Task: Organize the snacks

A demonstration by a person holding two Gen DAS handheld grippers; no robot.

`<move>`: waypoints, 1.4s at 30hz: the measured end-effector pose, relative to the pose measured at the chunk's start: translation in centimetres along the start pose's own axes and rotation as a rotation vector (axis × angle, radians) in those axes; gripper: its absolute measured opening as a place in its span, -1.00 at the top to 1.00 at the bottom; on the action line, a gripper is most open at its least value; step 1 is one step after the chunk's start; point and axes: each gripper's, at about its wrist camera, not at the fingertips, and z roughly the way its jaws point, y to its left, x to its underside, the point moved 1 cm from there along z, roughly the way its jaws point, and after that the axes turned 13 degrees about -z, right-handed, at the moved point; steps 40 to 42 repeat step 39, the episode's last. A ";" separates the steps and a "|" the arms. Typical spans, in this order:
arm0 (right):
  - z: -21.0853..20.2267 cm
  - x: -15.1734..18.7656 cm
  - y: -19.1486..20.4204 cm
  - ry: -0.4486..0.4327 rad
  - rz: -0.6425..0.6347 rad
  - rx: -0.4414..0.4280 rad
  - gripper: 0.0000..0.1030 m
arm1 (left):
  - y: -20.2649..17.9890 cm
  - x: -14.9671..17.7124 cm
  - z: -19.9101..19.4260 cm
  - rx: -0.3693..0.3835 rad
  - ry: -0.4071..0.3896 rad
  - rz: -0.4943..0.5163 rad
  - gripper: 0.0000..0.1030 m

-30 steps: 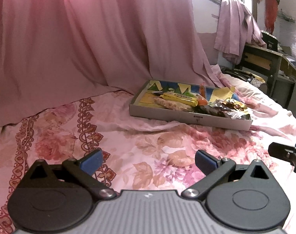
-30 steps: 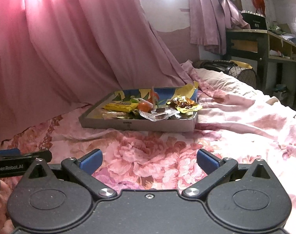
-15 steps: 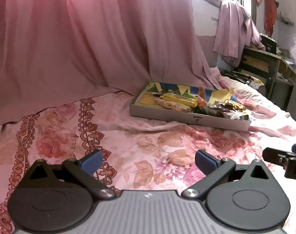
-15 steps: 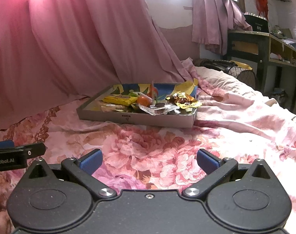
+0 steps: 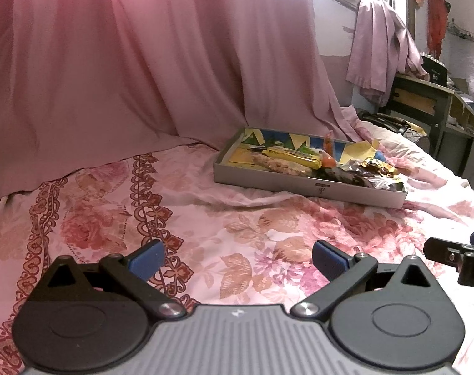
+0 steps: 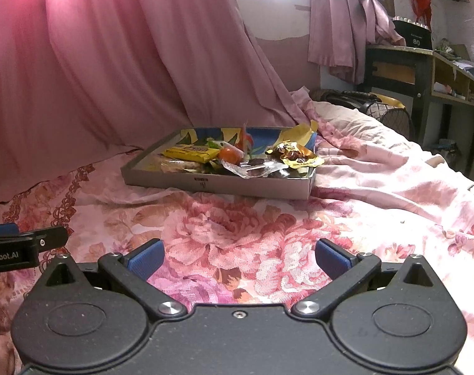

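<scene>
Grey cardboard tray [image 6: 218,184] of snacks [image 6: 237,156] sits on the floral bed [image 6: 252,228]. Left tongs [image 5: 237,257] and right tongs [image 6: 238,256] both gape wide, empty, well short of it.

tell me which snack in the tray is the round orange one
The small orange ball mid-tray, beside the flat yellow bar; the other snacks are flat wrappers.
</scene>
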 end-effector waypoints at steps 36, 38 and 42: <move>0.3 0.4 -0.2 0.014 0.002 0.005 -0.99 | -0.5 0.4 -0.3 0.025 0.028 0.012 -0.99; 0.3 0.4 -0.2 0.014 0.002 0.005 -0.99 | -0.6 0.5 -0.5 0.023 0.023 0.015 -0.99; 0.3 0.5 -0.3 0.015 0.001 0.005 -0.99 | -0.6 0.5 -0.4 0.018 0.025 0.015 -0.99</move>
